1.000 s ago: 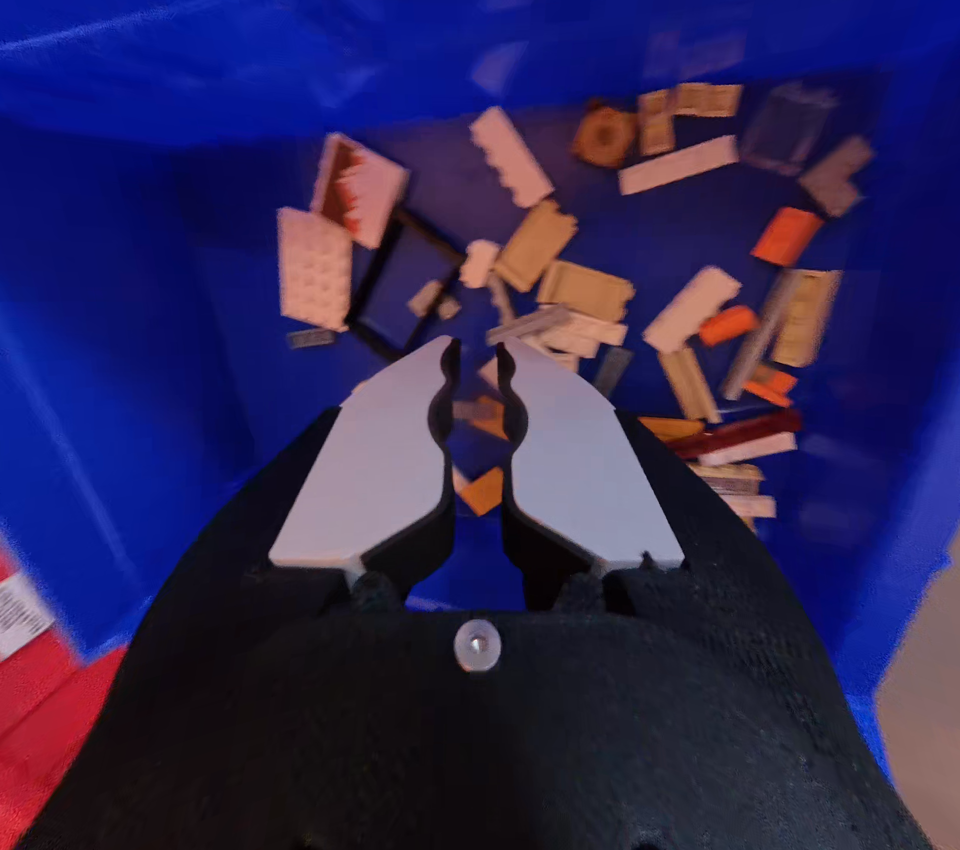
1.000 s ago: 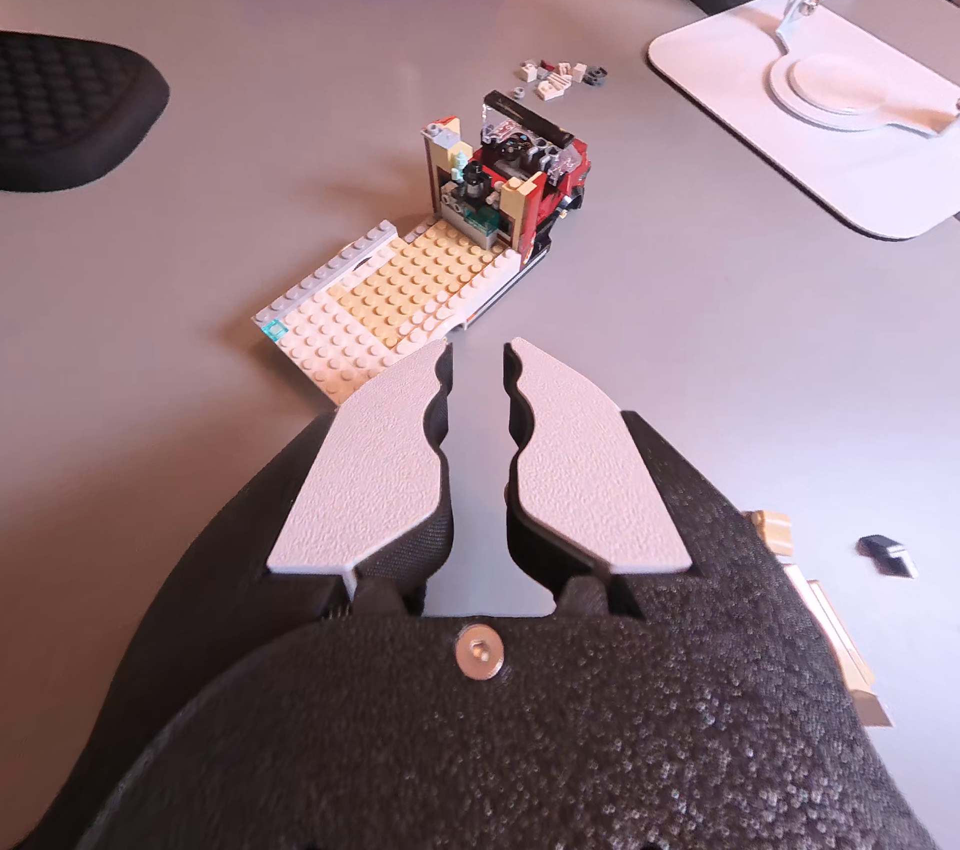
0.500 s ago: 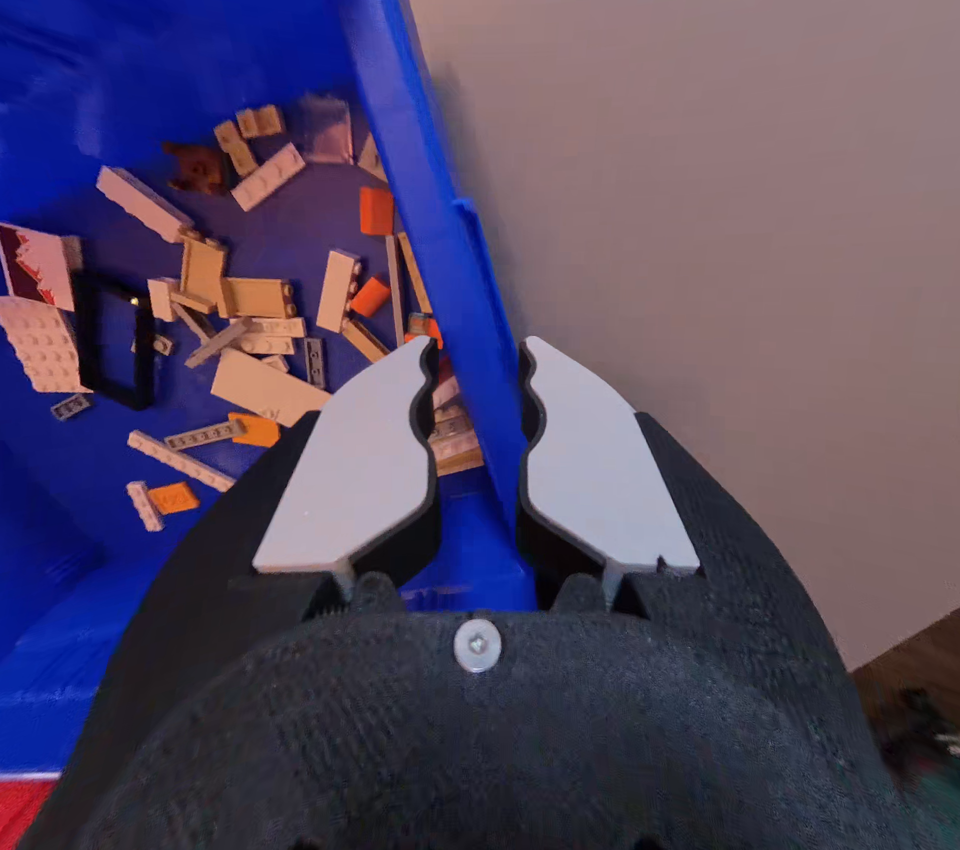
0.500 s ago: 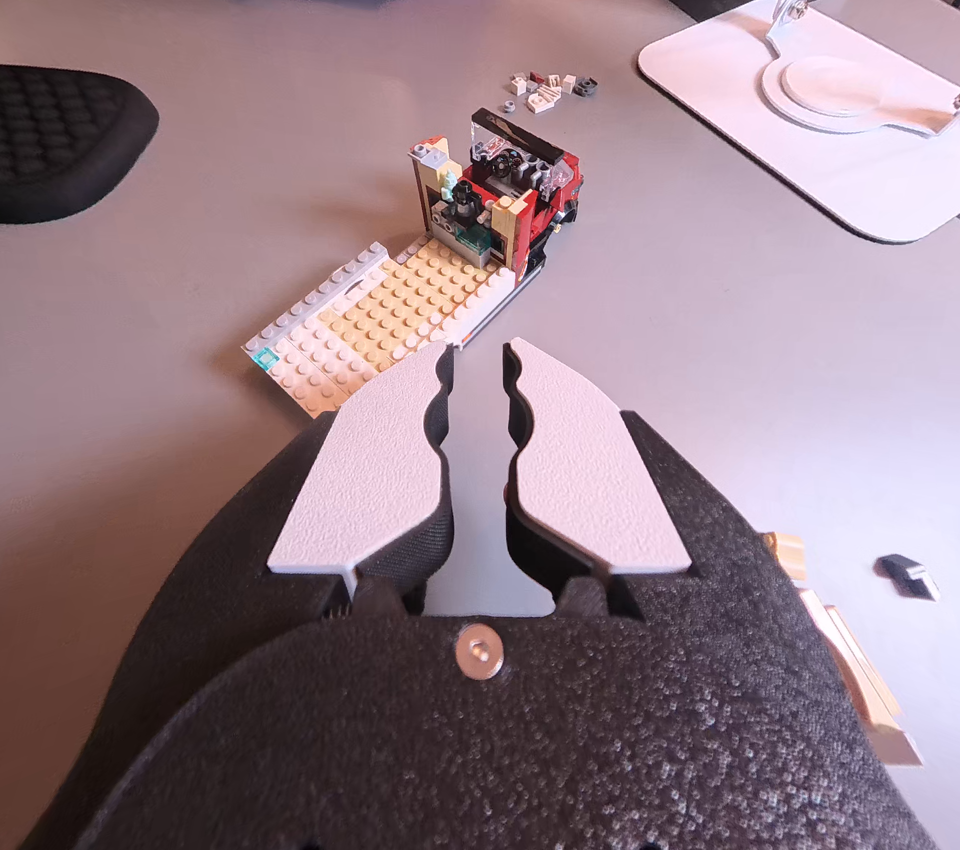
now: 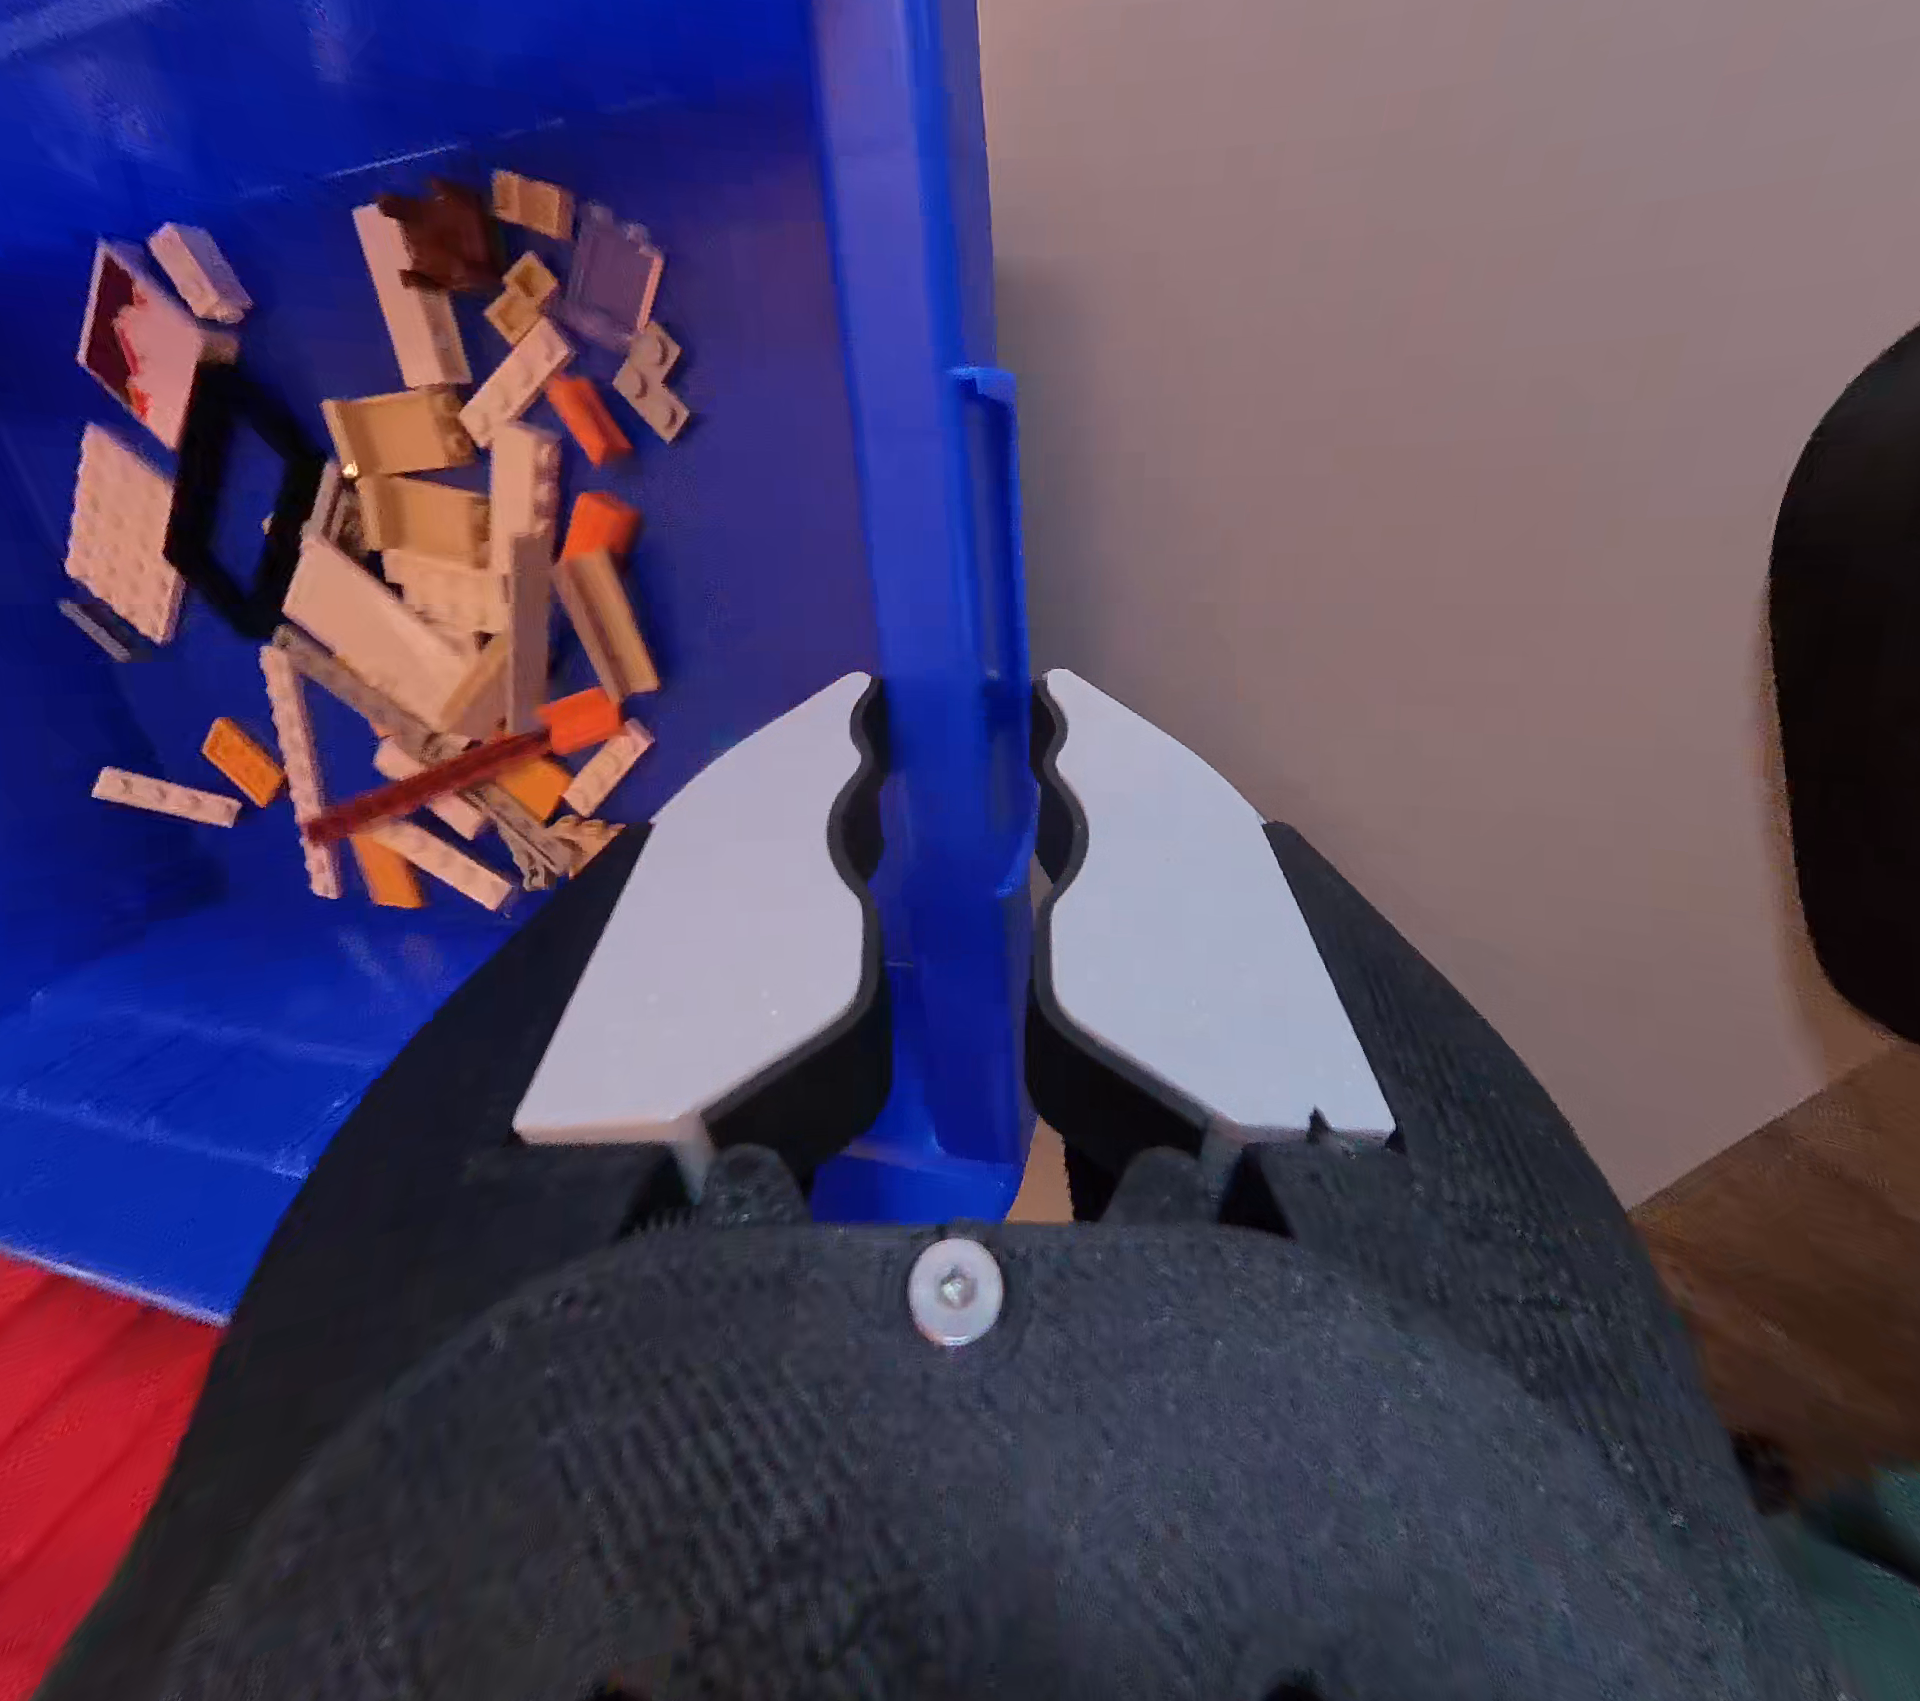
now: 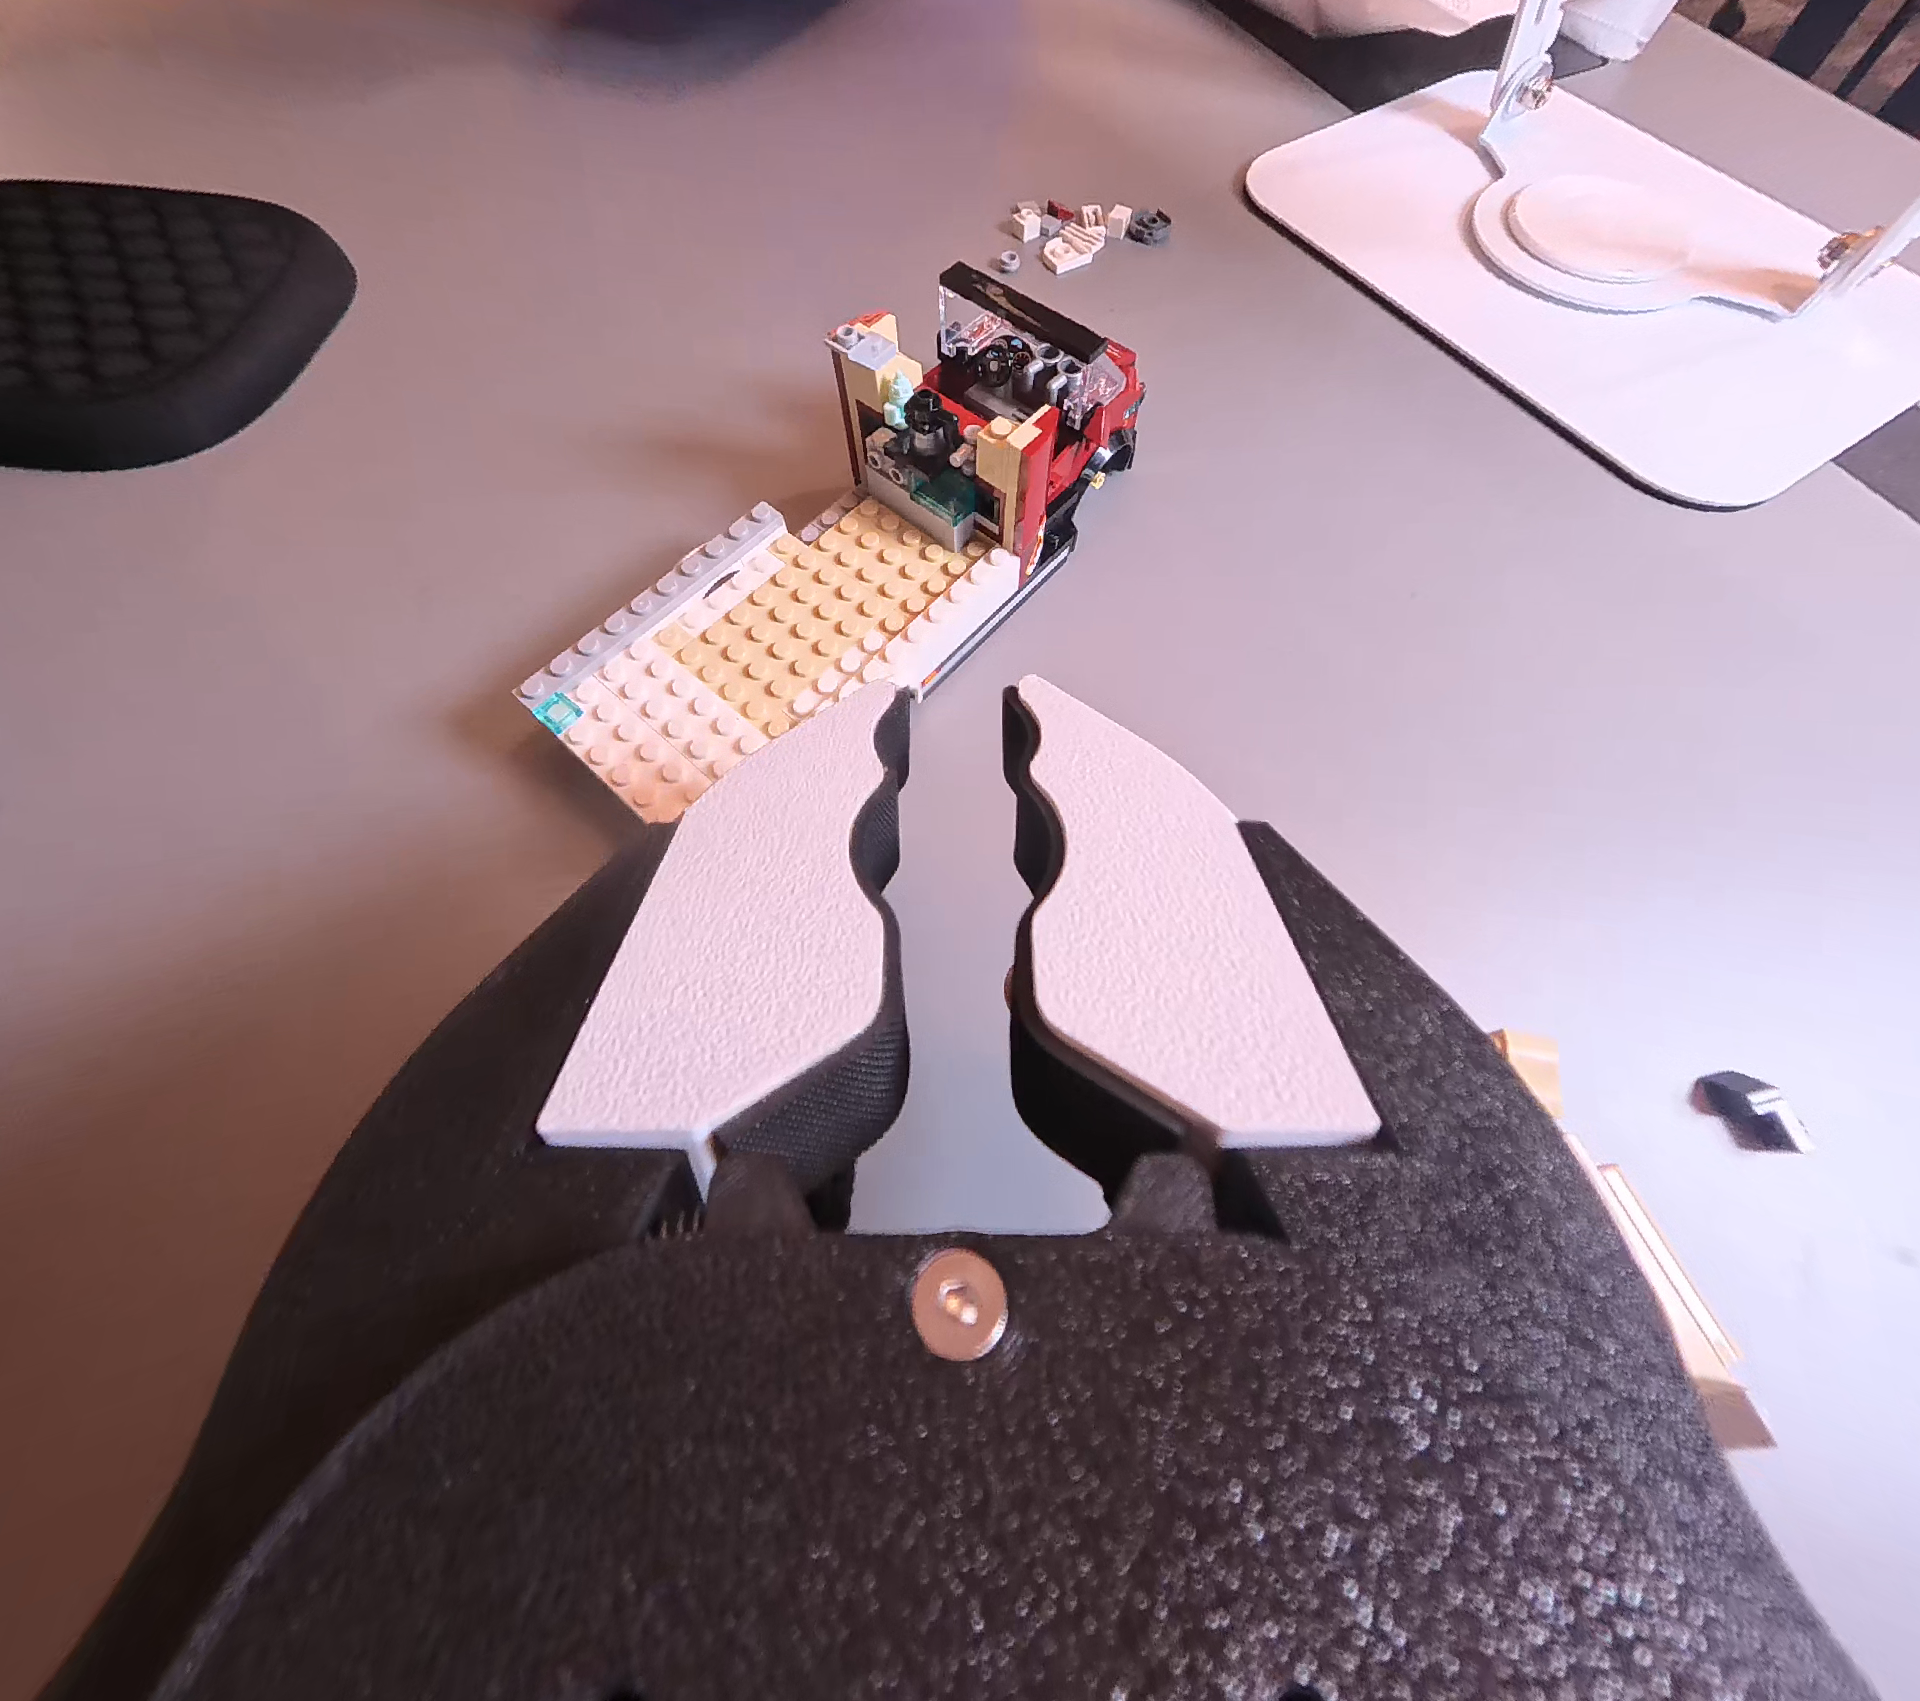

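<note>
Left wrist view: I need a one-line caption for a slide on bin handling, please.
Left gripper clamps the side wall of a blue bin holding loose toy bricks.

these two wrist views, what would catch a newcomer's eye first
The blue bin stands out: its side wall sits gripped between the left tongs, with loose building bricks heaped inside it. On the grey table beyond the empty, open right tongs stands a half-built red brick vehicle on a tan studded base.

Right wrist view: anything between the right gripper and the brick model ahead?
Nothing visible. The right gripper, jaws apart and empty, points at the brick model and its studded plate; only bare grey table lies between.
</note>
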Tool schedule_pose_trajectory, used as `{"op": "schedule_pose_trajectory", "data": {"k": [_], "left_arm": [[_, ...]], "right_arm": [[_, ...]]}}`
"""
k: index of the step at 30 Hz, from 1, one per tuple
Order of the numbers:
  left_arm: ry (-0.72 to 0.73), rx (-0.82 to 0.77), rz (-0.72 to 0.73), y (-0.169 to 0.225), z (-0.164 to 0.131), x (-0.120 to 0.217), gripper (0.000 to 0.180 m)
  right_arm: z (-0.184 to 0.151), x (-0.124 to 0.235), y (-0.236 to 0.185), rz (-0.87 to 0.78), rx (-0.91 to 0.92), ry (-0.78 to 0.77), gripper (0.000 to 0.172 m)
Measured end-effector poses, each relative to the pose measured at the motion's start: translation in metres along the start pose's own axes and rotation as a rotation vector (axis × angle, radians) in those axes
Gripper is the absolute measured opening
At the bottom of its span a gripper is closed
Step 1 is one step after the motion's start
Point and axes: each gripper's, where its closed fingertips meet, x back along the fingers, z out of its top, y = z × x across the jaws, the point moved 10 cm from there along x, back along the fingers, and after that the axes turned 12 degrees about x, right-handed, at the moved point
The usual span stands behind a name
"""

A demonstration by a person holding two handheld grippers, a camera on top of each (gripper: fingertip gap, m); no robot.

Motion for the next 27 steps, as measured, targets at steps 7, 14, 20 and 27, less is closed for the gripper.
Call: {"op": "schedule_pose_trajectory", "data": {"k": [7,14,20,27], "left_arm": [[-0.019,0.017,-0.035,0.008,-0.01,-0.012,0.024],[0.166,0.028,-0.08,0.006,-0.013,0.013,0.03],[0.369,0.161,0.134,-0.046,-0.022,0.061,0.036],[0.149,0.072,0.106,-0.058,-0.017,0.024,0.022]], "right_arm": [[-0.002,-0.002,-0.001,0.014,-0.009,0.005,0.017],[-0.003,-0.001,-0.001,0.013,-0.008,-0.001,0.017],[-0.005,-0.002,-0.001,0.016,-0.014,-0.003,0.017],[-0.007,-0.003,0.0,0.014,-0.018,-0.008,0.017]]}}
